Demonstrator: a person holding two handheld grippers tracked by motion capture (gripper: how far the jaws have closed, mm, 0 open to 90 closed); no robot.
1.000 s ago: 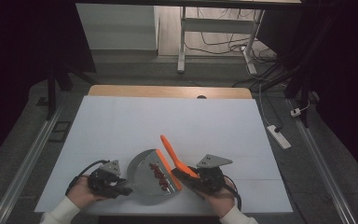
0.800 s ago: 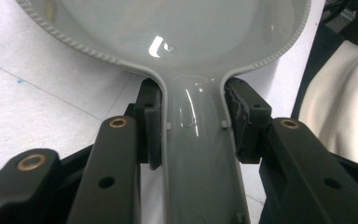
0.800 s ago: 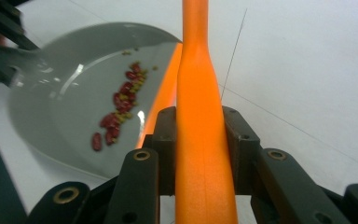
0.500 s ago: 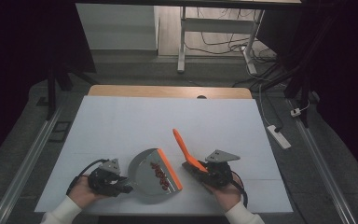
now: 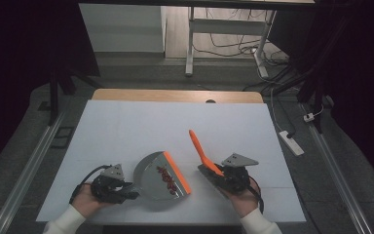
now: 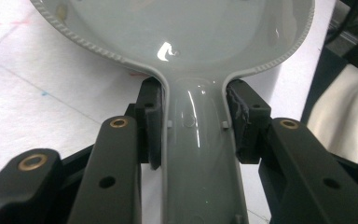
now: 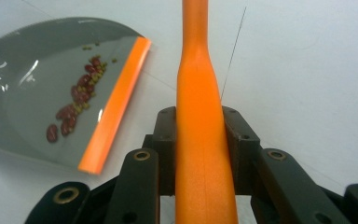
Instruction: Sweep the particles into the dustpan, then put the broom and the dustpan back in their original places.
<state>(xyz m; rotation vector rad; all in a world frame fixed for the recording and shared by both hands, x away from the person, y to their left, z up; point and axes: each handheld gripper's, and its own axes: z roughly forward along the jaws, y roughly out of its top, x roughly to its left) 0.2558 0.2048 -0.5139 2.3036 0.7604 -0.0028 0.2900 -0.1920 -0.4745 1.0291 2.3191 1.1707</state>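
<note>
A white sheet covers the wooden table [image 5: 126, 95], which stands on grey floor in a dim room with a second table's white legs [image 5: 191, 44] behind. One grey plastic dustpan with an orange lip [image 5: 160, 179] lies near the front edge, holding a small heap of red beans [image 7: 77, 100]. The left gripper [image 6: 193, 121] has its jaws clamped on the dustpan's handle; the right gripper [image 7: 200, 140] grips one orange brush handle [image 5: 199, 148] just beside the dustpan.

White sheet [image 5: 141, 126] covers the table; bare wooden strip [image 5: 175, 95] along its far edge. White power strip [image 5: 290, 142] on grey floor to the right. Cables [image 5: 224, 44] beneath far desk legs [image 5: 191, 44].
</note>
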